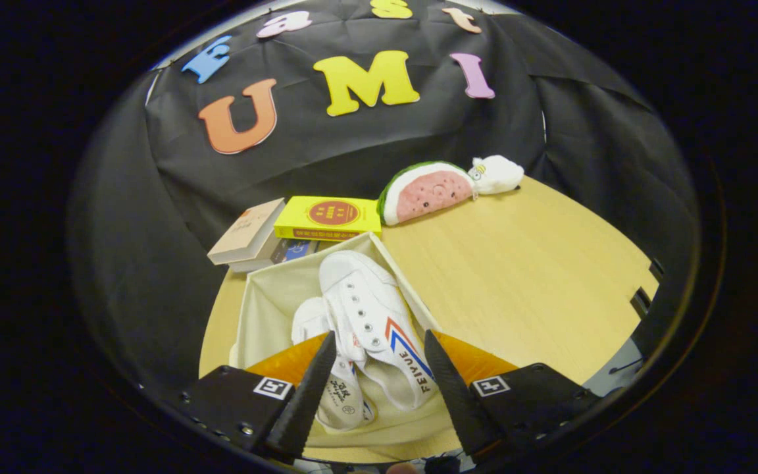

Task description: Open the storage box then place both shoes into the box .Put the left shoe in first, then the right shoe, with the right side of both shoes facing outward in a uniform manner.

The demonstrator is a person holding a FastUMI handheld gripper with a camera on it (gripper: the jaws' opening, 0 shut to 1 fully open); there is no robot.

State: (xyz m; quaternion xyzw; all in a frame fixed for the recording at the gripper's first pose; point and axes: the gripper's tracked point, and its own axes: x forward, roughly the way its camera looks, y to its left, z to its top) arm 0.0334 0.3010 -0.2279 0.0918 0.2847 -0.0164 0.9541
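The gripper [379, 382] hangs over the open storage box [267, 303], its fingers [306, 395] spread wide apart and gripping nothing. Two white shoes lie inside the box, between the fingers and just ahead of them. The shoe with the red and blue stripe [372, 322] lies on top, its heel end between the fingertips, not touching either. The other shoe [326, 368] lies beneath it, close to the left finger. The box stands on a wooden surface [537, 276]. Beyond it lie stacked books [326, 218], a watermelon plush [425, 191] and a small white plush [497, 174]
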